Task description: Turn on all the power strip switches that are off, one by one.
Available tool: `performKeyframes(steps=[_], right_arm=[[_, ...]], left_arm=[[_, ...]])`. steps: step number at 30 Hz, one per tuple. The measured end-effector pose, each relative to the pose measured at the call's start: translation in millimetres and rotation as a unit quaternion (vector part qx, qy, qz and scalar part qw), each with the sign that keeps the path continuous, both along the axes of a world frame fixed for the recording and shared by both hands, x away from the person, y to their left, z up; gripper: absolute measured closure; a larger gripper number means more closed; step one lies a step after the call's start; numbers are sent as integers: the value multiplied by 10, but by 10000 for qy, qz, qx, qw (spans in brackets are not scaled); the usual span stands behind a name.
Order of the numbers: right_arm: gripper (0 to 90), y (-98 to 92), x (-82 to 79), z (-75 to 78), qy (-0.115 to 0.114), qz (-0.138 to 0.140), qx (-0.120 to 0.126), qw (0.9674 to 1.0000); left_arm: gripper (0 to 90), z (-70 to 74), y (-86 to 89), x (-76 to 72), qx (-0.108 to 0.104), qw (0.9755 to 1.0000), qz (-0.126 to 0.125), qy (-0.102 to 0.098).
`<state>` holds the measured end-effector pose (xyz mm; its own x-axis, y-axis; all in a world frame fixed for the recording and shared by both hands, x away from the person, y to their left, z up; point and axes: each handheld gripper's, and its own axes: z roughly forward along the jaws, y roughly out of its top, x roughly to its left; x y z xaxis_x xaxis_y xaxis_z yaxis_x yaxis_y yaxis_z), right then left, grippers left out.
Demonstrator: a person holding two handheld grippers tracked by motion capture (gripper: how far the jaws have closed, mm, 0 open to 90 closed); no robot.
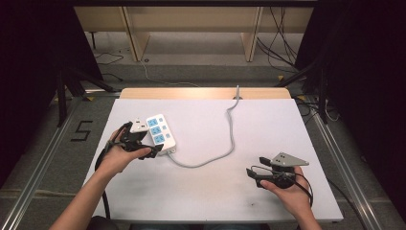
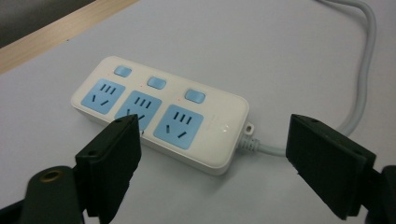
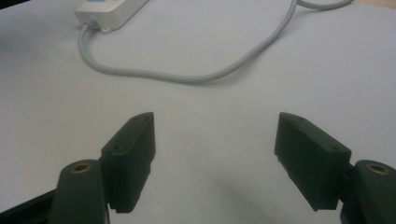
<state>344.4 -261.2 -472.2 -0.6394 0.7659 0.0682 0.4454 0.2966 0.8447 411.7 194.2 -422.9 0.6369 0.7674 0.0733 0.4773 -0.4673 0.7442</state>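
Hovering at the left of the high view, left gripper [image 1: 152, 152] with jaws spread wide and nothing between them, just beside a white power strip [image 1: 160, 130] with three blue sockets, grey cord [image 1: 231, 132] curving across the white table [image 1: 268, 120], right gripper [image 1: 253, 173] at lower right, jaws also spread, well apart from the strip.

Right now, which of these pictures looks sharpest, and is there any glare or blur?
High view: even light, with a bright glare band on the table's far wooden edge. Left gripper view: power strip crisp, near jaws softer. Right gripper view: grey cable slightly soft, faint shadow between the jaws.
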Motion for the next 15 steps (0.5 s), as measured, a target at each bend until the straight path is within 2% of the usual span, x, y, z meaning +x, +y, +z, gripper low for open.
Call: performKeyframes(steps=[8, 9, 10, 12, 15], right_arm=[[299, 13, -4, -6, 14, 20, 6, 10000], [299, 12, -3, -7, 16, 22, 4, 10000], [299, 12, -2, -8, 19, 21, 1, 10000], [299, 12, -2, -9, 28, 17, -5, 10000], [299, 14, -1, -12, 34, 30, -17, 10000]], left_arm=[[171, -149, -2, -215, -44, 9997, -200, -128], [171, -164, 7, -240, -58, 9995, -214, -227], [172, -179, 15, -271, -152, 9991, -171, -364], [173, -211, 44, -327, -346, 9985, -106, -411], [176, -270, 87, -413, -372, 9982, -40, -475]])
